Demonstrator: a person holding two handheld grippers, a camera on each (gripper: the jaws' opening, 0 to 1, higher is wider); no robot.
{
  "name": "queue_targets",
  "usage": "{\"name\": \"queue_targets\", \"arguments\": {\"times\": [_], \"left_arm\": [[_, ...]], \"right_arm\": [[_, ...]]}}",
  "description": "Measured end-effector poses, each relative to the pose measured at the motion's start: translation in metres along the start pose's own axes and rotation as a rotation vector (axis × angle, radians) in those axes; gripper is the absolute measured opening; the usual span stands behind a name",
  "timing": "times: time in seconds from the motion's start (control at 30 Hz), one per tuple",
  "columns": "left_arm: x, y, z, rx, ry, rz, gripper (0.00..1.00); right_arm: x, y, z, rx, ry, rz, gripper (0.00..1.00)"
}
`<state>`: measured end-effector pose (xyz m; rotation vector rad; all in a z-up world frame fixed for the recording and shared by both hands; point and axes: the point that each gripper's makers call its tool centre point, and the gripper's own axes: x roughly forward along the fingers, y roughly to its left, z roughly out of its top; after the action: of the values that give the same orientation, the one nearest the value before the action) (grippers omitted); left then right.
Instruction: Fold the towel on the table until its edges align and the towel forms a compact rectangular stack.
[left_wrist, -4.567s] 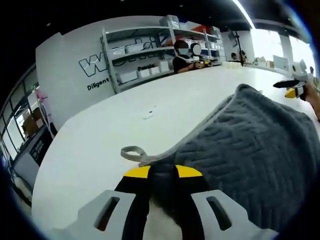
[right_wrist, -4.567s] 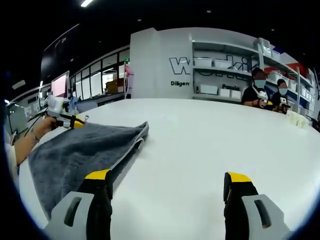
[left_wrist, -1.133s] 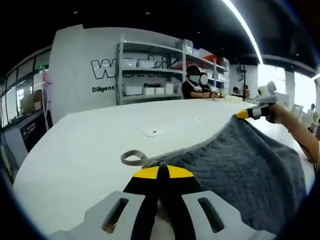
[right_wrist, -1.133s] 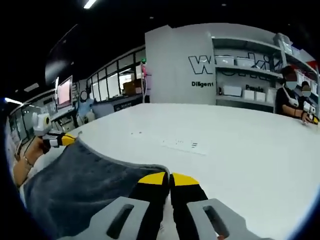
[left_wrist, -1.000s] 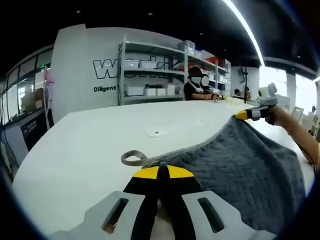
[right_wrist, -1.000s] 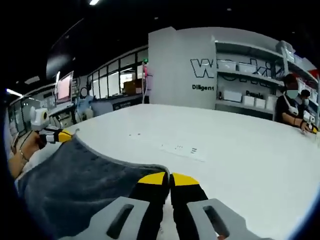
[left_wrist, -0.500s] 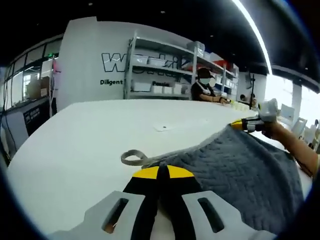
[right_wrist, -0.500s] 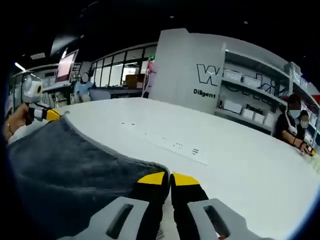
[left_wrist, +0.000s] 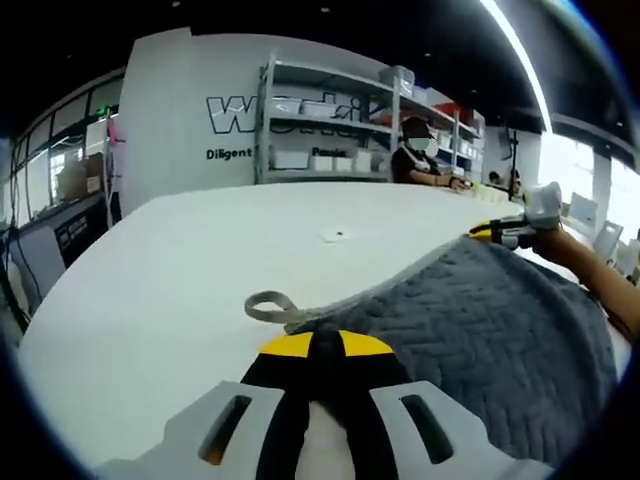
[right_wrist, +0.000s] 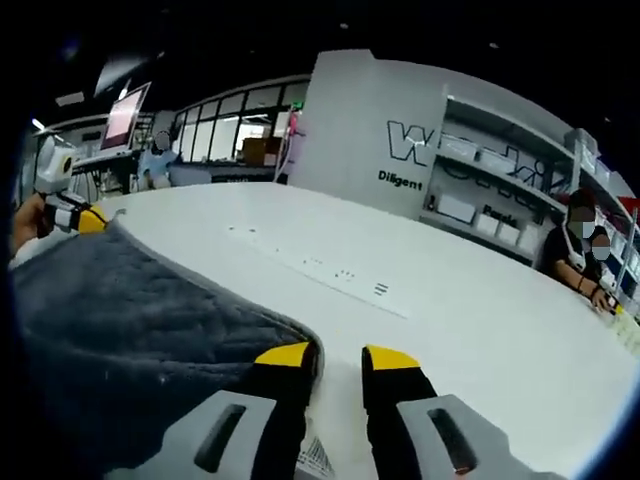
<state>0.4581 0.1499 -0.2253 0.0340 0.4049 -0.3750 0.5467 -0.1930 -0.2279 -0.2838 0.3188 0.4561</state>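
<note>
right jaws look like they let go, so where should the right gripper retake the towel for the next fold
Grip the towel at its near corner, just left of the right gripper, coming in low along the table. The pale hem bends there into a thin edge the jaws can straddle. The left gripper holds the opposite corner by the loop, so the edge stays taut.

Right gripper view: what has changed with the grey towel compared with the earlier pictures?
The right gripper, open and off the grey herringbone towel 4.6 s ago, had shut on its corner by 1.1 s ago; now its jaws have parted a little, the corner beside the left jaw. The left gripper stays clamped on the other corner, by the hanging loop. The towel still spans between both grippers above the white table.
</note>
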Motion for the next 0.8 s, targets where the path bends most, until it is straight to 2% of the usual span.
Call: {"name": "queue_targets", "arguments": {"times": [0.1,0.33,0.4,0.53,0.67,0.7,0.8], "left_arm": [[0.000,0.001,0.000,-0.002,0.000,-0.002,0.14],[-0.004,0.005,0.004,0.003,-0.002,0.027,0.36],[-0.006,0.011,0.010,-0.002,-0.009,0.034,0.38],[-0.015,0.011,0.026,-0.013,-0.049,0.018,0.41],[-0.025,-0.006,0.038,-0.018,-0.078,-0.029,0.48],[-0.028,-0.015,0.042,-0.032,-0.088,-0.064,0.51],[-0.033,-0.023,0.048,-0.024,-0.091,-0.093,0.58]], "right_arm": [[-0.003,-0.002,0.002,-0.021,0.014,-0.014,0.23],[-0.018,-0.009,0.009,-0.016,0.053,-0.028,0.37],[-0.027,-0.013,0.012,-0.012,0.063,-0.041,0.41],[-0.042,-0.014,0.014,-0.010,0.091,-0.037,0.51],[-0.060,-0.006,0.015,-0.069,0.111,-0.011,0.50],[-0.066,-0.002,0.015,-0.075,0.112,0.002,0.51],[-0.082,0.005,0.014,-0.080,0.120,0.042,0.52]]}}
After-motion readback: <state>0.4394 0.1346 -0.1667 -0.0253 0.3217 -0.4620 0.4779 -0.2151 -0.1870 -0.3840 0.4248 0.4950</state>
